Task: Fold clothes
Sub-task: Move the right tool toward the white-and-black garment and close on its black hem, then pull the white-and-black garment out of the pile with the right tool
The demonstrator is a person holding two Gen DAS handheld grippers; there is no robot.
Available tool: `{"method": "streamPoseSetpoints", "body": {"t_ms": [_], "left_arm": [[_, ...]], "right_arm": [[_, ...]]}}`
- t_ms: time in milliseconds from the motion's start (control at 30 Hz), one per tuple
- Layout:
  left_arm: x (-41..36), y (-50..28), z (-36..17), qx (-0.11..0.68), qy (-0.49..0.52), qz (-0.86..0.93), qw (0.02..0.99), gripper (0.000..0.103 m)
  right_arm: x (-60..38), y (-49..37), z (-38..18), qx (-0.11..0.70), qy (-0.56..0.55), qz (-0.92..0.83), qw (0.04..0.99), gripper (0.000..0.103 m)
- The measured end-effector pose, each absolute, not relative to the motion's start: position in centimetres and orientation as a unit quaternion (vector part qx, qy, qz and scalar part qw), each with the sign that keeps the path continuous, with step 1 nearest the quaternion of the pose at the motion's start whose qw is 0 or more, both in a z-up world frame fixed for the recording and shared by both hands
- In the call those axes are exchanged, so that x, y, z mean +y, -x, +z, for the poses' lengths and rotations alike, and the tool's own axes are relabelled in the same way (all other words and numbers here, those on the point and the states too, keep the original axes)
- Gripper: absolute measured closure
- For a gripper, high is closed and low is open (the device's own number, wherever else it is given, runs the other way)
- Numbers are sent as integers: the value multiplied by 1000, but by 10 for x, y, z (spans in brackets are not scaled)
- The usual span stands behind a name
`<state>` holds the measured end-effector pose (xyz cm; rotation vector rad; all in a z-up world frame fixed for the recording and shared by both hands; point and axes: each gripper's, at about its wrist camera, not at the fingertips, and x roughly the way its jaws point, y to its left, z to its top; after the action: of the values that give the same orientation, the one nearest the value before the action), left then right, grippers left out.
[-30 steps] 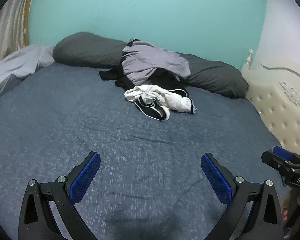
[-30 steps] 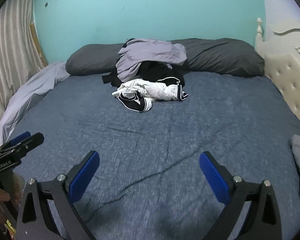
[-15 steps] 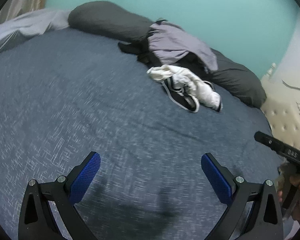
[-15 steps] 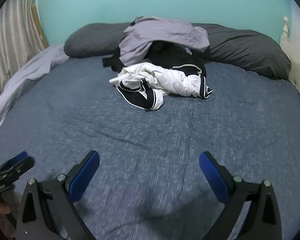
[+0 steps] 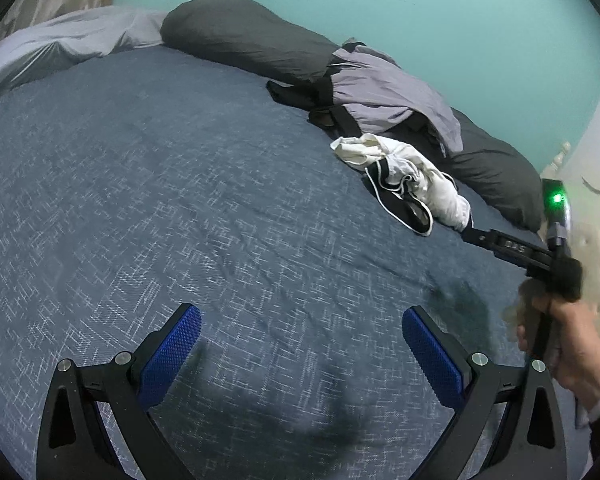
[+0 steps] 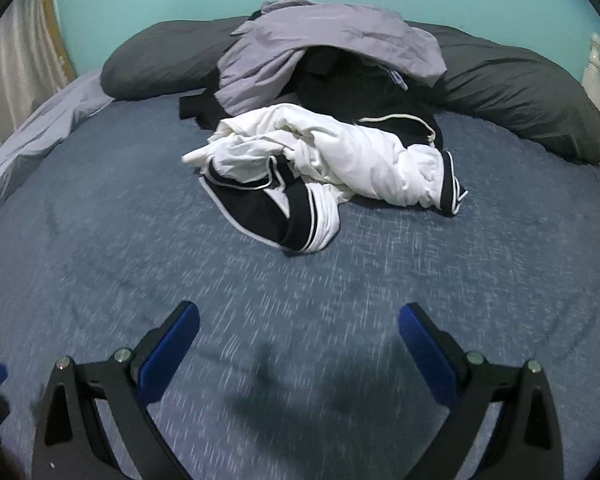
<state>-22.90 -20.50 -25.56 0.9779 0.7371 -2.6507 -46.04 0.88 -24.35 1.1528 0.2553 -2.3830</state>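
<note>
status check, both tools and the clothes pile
Left tool open, empty. Right tool open, empty, facing the white and black garment. Clothes pile unfolded by the pillows. Bedspread between is bare.

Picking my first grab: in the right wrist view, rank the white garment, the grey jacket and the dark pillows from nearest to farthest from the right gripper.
1. White garment, black-trimmed, straight ahead of the right gripper, front of the pile.
2. Grey jacket, draped on top of the pile behind it.
3. Dark pillows, along the wall at the back.
</note>
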Motion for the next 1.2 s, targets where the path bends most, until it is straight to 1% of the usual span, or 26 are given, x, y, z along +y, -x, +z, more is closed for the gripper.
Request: {"method": "streamPoseSetpoints", "body": {"t_ms": [33,67,200,267,300,400,500,600,633,667,700,767,833,867,933,1033,1200], "left_arm": [[-207,229,-257,254,-334,-901,112,0],[-210,229,-258,258,-335,-899,113,0],[-216,229,-263,258,-339,-897,120,0],[-217,229,-266,262,-342,-895,119,0],[-218,229,-268,265,-343,-893,119,0],[-217,229,-272,264,-348,-892,114,0],[-217,228,-274,265,-350,-891,116,0],[-219,228,-275,272,-349,-889,115,0],[-219,227,-275,271,-349,-889,115,0],[-219,227,-275,270,-350,-890,115,0],[-219,227,-275,268,-350,-890,116,0],[-220,227,-275,268,-350,-890,115,0],[-221,227,-275,272,-350,-889,114,0],[-221,227,-275,270,-350,-890,115,0],[-222,227,-274,269,-349,-890,116,0],[-221,227,-272,273,-346,-891,112,0],[-214,226,-265,265,-340,-896,105,0]], "right_arm": [[5,467,-248,93,-422,-870,237,4],[1,472,-252,92,-424,-870,235,8],[-13,493,-267,89,-432,-867,231,14],[-19,501,-272,83,-435,-867,228,21],[-21,505,-274,78,-437,-867,226,22],[-27,516,-279,77,-438,-868,220,29],[-33,524,-284,70,-442,-867,217,38],[-34,530,-288,66,-443,-868,213,49],[-34,531,-288,62,-443,-869,212,57],[-33,532,-288,57,-442,-870,211,68],[-33,534,-288,54,-443,-870,211,72],[-33,535,-288,52,-445,-869,212,89],[-35,533,-286,60,-439,-870,216,97],[-35,531,-283,65,-433,-872,220,99],[-33,524,-275,66,-422,-875,227,100],[-29,514,-262,67,-404,-881,238,101],[-14,484,-224,67,-373,-890,255,101]]}}
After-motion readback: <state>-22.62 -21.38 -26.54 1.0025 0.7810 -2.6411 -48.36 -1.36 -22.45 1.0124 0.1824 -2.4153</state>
